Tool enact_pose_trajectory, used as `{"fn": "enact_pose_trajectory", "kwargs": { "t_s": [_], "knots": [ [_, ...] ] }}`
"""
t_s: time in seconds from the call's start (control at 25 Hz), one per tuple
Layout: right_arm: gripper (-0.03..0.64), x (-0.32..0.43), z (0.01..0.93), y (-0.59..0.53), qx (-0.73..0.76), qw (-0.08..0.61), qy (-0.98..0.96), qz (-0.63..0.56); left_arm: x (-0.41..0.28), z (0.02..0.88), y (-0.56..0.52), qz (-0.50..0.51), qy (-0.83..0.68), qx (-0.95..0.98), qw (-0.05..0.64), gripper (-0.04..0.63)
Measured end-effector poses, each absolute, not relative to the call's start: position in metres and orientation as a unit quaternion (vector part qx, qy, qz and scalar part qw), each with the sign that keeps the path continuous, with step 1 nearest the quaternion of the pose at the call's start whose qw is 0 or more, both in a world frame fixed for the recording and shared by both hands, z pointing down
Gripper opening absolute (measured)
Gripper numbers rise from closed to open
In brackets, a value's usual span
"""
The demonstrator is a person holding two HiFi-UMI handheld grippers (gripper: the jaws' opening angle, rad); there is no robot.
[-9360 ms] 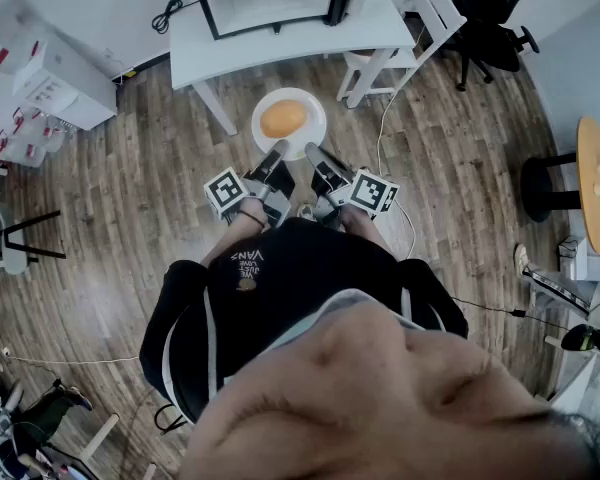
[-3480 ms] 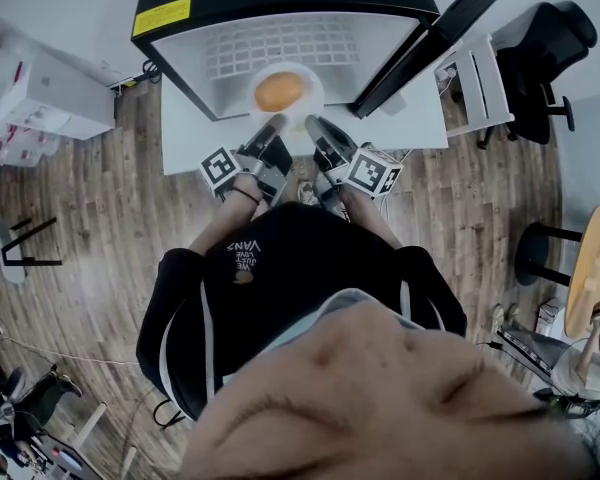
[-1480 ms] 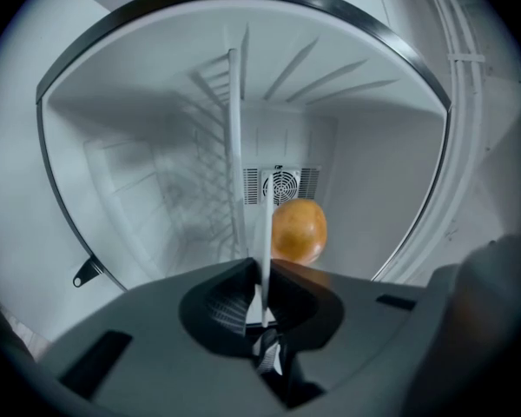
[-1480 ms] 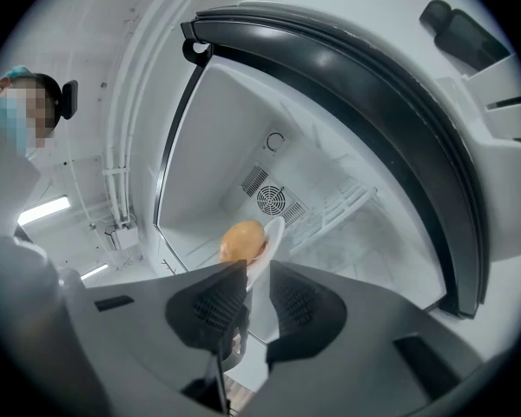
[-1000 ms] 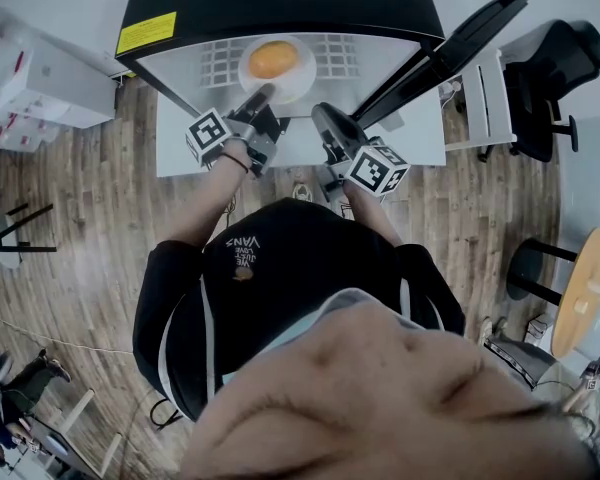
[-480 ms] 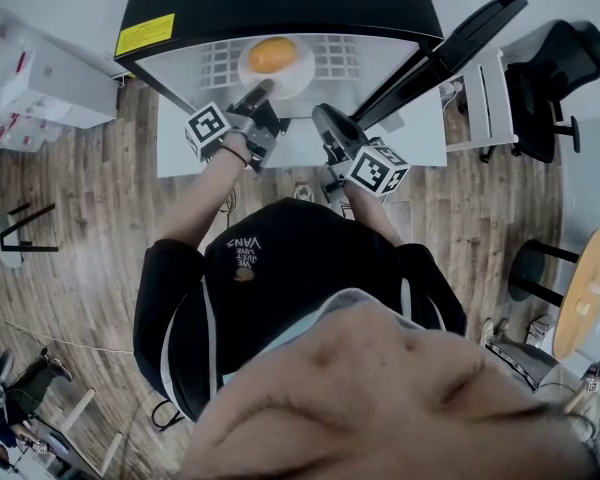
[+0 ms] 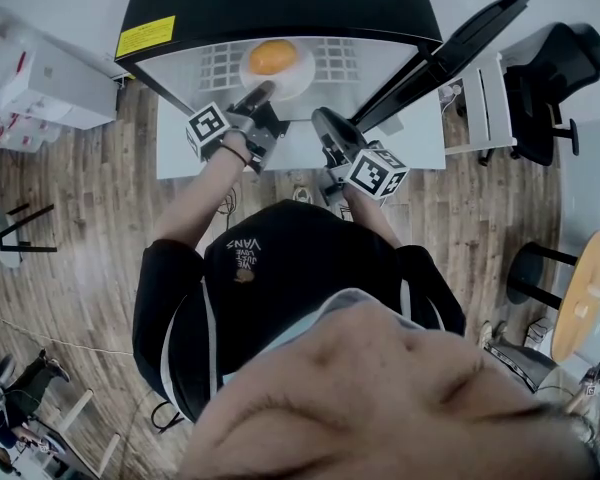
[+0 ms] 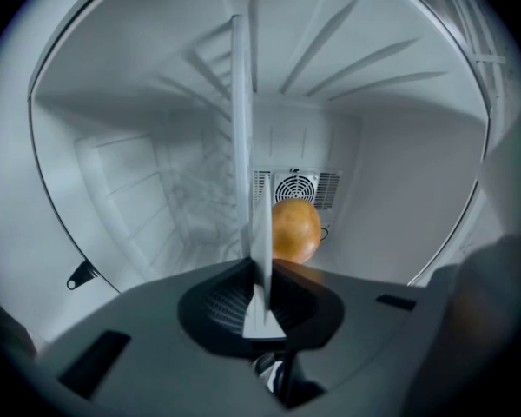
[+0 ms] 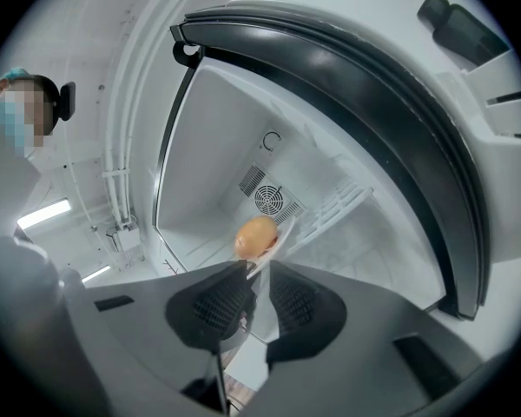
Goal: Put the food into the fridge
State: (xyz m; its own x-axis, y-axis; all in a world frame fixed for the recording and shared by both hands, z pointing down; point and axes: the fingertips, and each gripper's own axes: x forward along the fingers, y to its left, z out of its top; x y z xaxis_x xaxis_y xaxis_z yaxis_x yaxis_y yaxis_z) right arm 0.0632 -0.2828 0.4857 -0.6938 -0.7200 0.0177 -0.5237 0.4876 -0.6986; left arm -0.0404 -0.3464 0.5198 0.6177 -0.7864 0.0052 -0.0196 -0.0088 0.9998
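Compared with the earliest frame, where you carry the plate (image 7: 298, 68) in both grippers over the floor well short of the fridge (image 7: 280, 3), the plate now sits inside the fridge's open cavity, and the right gripper (image 7: 325, 128) no longer holds it. Note the current grip: in the left gripper view, the left gripper (image 8: 262, 294) has its jaws closed on the plate's rim, with the plate (image 8: 241, 146) seen edge-on between them. The food (image 8: 295, 230), a round orange item, rests on the plate deeper in the fridge, in front of the fan grille (image 8: 297, 187) on the fridge's back wall. In the right gripper view, the right gripper (image 9: 256, 298) has its jaws apart with nothing between them, and it hangs outside the fridge's front edge, pointing in at the food (image 9: 256, 237). The fridge door (image 7: 460, 38) stands wide open on the fridge's right side. Assess progress as follows: transport and insertion look complete. Whether the plate already bears on the fridge's wire shelf cannot be told from these views. Remaining steps, as judged: settle the plate on the shelf, open the left jaws, draw the left gripper (image 7: 258, 94) out of the fridge, and close the door.
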Motion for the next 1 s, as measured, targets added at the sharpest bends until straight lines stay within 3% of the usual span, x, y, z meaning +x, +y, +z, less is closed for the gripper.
{"fn": "enact_pose_trajectory", "kwargs": {
  "t_s": [1.0],
  "knots": [
    [0.071,0.0556,0.487,-0.2804,-0.356,0.144,0.851,-0.357,-0.0409,0.516,-0.3474,-0.33,-0.299,0.612,0.653,0.037]
  ]
}}
